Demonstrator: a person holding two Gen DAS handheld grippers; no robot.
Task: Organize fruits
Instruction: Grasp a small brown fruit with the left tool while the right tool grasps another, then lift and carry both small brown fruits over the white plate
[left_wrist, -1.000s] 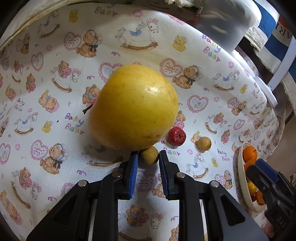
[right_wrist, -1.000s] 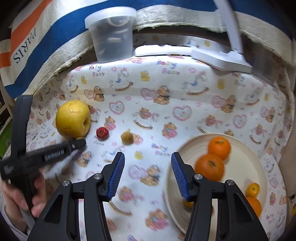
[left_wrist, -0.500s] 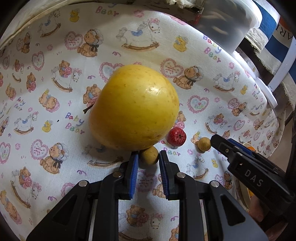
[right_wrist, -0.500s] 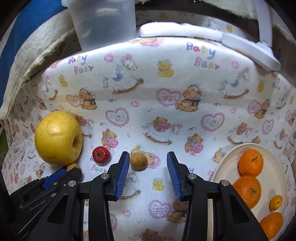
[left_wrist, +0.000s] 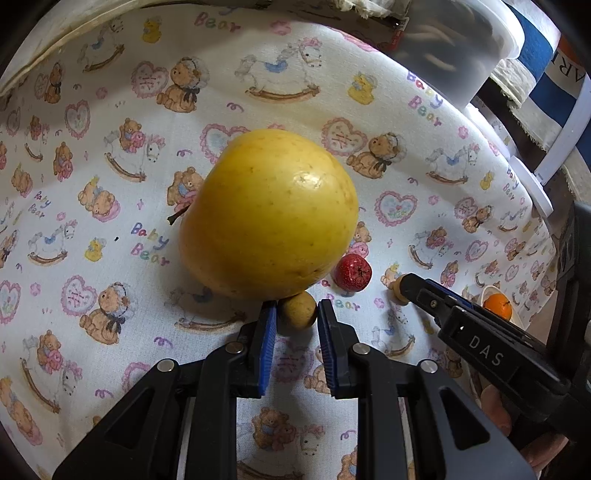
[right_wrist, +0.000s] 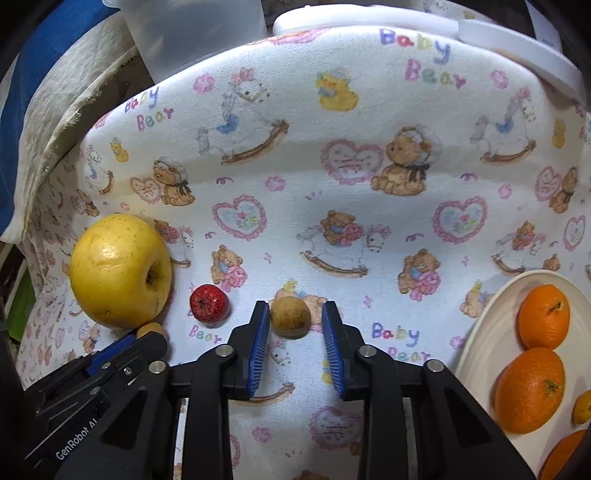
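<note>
Down at the near edge, the left gripper (left_wrist: 297, 317) is sitting low on the bear-print cloth (left_wrist: 110, 155), its blue pads (left_wrist: 266, 343) straddling a small tan fruit (left_wrist: 297, 314) with the jaws narrowed around it; a sliver of gap is showing on each side, so I cannot tell whether they are truly pinching it. That little fruit is lying right against the near side of the big yellow apple (left_wrist: 269, 214), and the apple is our landmark here. To the right of the apple, just beside it, a small red fruit (left_wrist: 352, 272) is resting on the cloth. Farther right of the apple, the right gripper (right_wrist: 294, 321) is hanging with its jaws spread, bracketing a second tan fruit (right_wrist: 290, 316) without touching it; a clear gap is showing on both sides. From the right wrist view, the left gripper (right_wrist: 147, 341) is poking in at the apple's (right_wrist: 120, 271) near edge, with the red fruit (right_wrist: 209, 304) lying between the apple and that second tan fruit. Well off to the right of the apple, a cream plate (right_wrist: 476, 332) is carrying oranges (right_wrist: 543, 316). Beyond the apple, at the far rim of the cloth, a translucent plastic tub (right_wrist: 199, 33) is standing, with a white lamp base (right_wrist: 369, 20) lying to its right.
</note>
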